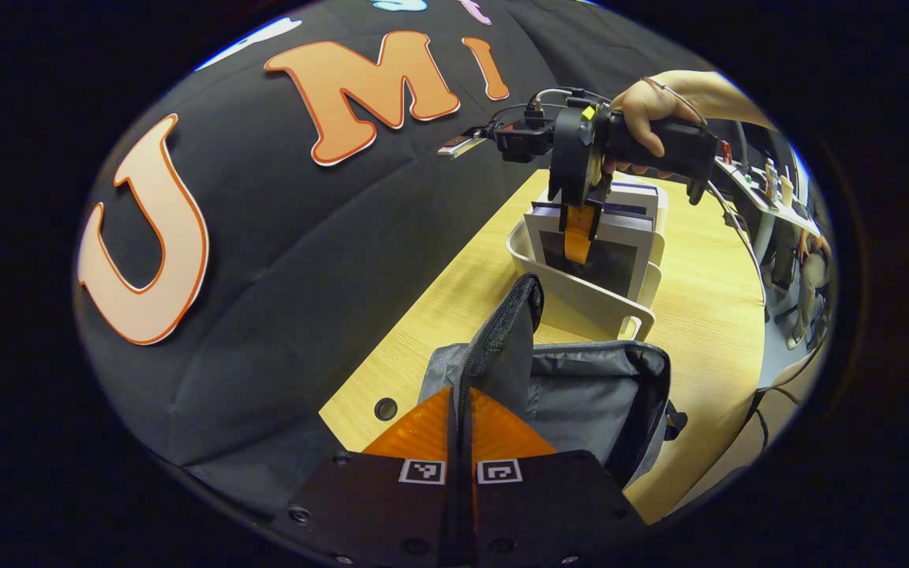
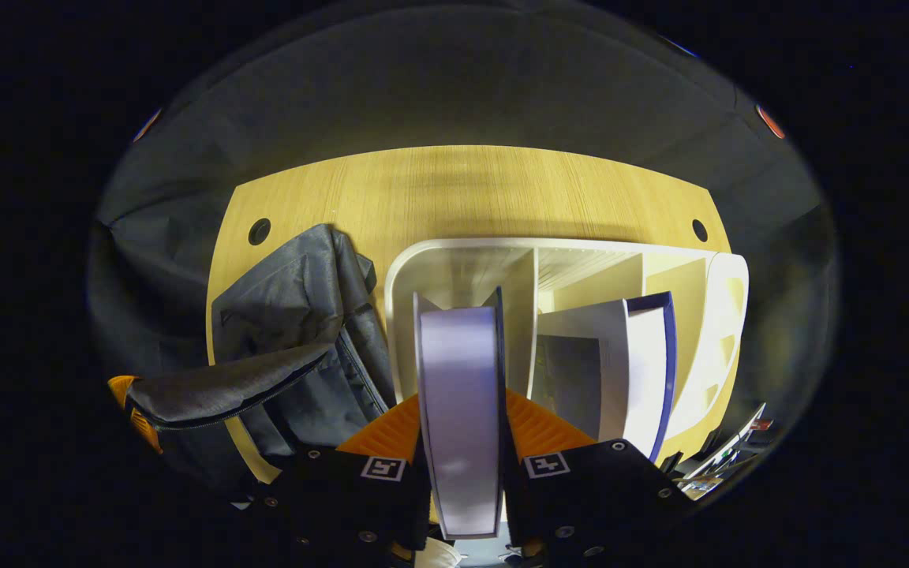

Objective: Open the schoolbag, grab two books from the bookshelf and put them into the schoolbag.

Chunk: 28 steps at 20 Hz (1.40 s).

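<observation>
In the bookshelf [image 2: 557, 260] | right tongs [image 2: 462, 442] clamp book [image 2: 461, 394] | left tongs [image 1: 461, 422] pinch schoolbag [image 1: 581, 386] flap

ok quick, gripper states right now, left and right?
Left gripper: shut on the schoolbag flap, holding it up.
Right gripper: shut on a book in the bookshelf.

A: What has the left gripper [image 1: 461, 410] got?
B: Its two fingers are pinched together on the schoolbag's flap [image 1: 511, 331], holding it upright — the schoolbag [image 1: 604, 386] gapes open on the wooden table [image 1: 707, 315].

A: And further off?
B: A hand [image 1: 648, 110] holds the right gripper [image 1: 578, 233] pointing down into the white bookshelf [image 1: 581, 296] — its fingers sit on either side of a book [image 1: 620, 260] standing there, just behind the bag
</observation>
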Available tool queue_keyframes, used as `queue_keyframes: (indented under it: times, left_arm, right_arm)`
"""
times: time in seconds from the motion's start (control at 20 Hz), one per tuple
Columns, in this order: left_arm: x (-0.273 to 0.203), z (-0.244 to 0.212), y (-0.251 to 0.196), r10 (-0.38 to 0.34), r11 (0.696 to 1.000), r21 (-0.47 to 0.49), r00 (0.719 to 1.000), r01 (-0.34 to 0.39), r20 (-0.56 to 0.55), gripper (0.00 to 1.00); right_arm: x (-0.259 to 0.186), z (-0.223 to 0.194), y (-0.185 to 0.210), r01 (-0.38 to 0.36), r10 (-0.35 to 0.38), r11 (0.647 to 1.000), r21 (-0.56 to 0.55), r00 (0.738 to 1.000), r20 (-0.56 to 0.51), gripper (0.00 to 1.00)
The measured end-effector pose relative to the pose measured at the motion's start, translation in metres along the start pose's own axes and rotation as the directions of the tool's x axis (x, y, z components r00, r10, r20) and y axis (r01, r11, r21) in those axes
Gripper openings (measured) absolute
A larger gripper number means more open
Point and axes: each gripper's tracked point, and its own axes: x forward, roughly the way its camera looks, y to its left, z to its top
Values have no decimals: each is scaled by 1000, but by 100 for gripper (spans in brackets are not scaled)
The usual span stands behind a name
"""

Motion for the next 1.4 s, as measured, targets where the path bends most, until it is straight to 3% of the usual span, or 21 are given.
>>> queue_keyframes:
  times: [0.15, 0.45, 0.75, 0.95, 1.2, 1.4]
  left_arm:
    - [-1, 2, -5, -13, 1000, 1, 1000, 13, 3, 1]
    - [-5, -2, -7, -31, 999, 9, 999, 31, 34, 1]
    - [-6, -9, -5, -61, 998, 11, 997, 61, 45, 0]
    - [-7, -7, -11, -99, 995, 25, 994, 98, 42, 1]
    - [-5, 1, -8, -101, 993, 55, 995, 100, 13, 1]
    - [-4, 6, -9, -100, 993, 65, 995, 100, -5, 1]
  right_arm:
    - [-24, 0, 8, -26, 25, 999, 40, 1000, 11, 39]
    - [-121, 10, 5, 2, -4, 1000, 10, 986, 169, 39]
    - [-223, -28, -6, -72, 34, 993, 97, 937, 348, 38]
    - [-255, -80, -14, -147, 61, 976, 158, 891, 449, 37]
    - [-241, -138, 5, -398, 215, 876, 272, 828, 518, 37]
    - [-191, -144, 39, -593, 356, 740, 317, 746, 563, 37]
